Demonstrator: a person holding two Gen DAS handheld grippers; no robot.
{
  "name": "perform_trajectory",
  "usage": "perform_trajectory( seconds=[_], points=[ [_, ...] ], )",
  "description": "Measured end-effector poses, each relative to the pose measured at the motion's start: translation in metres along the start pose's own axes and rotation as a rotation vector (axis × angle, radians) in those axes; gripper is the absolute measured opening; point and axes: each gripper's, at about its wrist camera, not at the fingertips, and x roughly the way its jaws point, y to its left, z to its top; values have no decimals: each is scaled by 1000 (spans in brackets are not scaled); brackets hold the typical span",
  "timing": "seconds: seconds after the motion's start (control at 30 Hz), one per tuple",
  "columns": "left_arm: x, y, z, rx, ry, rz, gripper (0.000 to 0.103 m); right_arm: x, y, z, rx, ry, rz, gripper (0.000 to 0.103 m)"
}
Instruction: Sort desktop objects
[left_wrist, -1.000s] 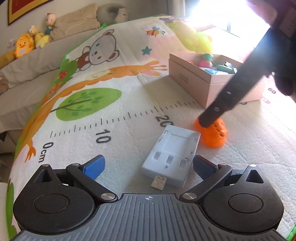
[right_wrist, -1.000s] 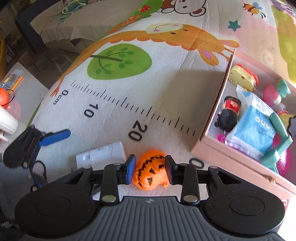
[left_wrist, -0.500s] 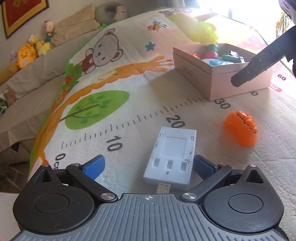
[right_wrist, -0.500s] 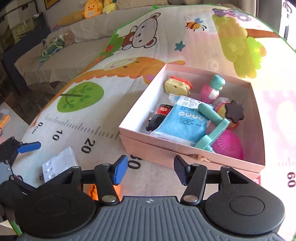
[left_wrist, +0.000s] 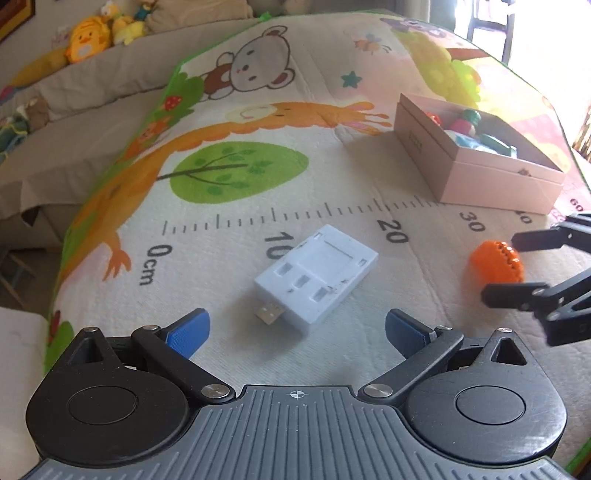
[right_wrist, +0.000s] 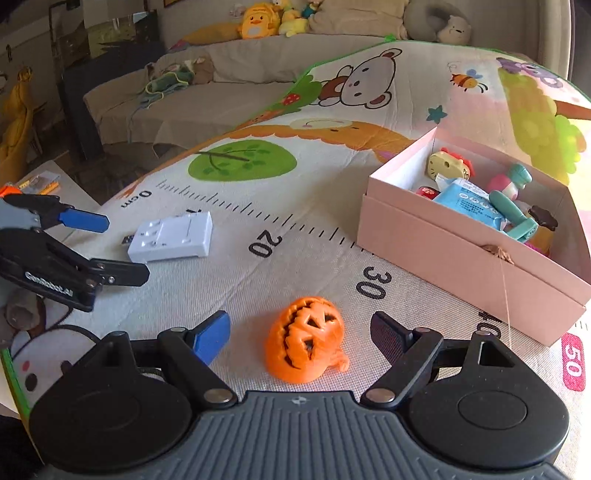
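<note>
A white USB adapter block (left_wrist: 317, 272) lies on the play mat just ahead of my open left gripper (left_wrist: 295, 328); it also shows in the right wrist view (right_wrist: 171, 236). An orange jack-o'-lantern toy (right_wrist: 304, 339) lies on the mat between the fingers of my open right gripper (right_wrist: 301, 334), untouched; it also shows in the left wrist view (left_wrist: 496, 263). The right gripper (left_wrist: 509, 267) appears at the right edge of the left wrist view. The left gripper (right_wrist: 110, 249) appears at the left of the right wrist view.
A pink open box (right_wrist: 461, 251) holding several toys stands to the right; it also shows in the left wrist view (left_wrist: 480, 177). The mat (right_wrist: 295, 236) has a printed ruler. A sofa with plush toys (right_wrist: 258, 26) lies behind. The mat's edge is at the left.
The right gripper let go of the pumpkin toy, rose toward the box, then came back low with the pumpkin between its open fingers. The left gripper drew back a little from the white block.
</note>
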Motion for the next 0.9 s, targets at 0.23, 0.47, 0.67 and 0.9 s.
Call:
perform_trajectory(
  seconds=[0.23,0.47,0.67,0.9],
  points=[
    [28,-22,23,-53,49,18,103,-13,-3,-13,-2,-2,-6,45],
    [58,-44,43,28,29,25,103,-52,-16,-29,18,-32,-22,36],
    [72,-62,49,130,-39,52,103,-73,-20,-37,22,-67,-39,39],
    [56,-61,43,154,-70,-15,52,-57,-10,-35,4,-82,-32,64]
  ],
)
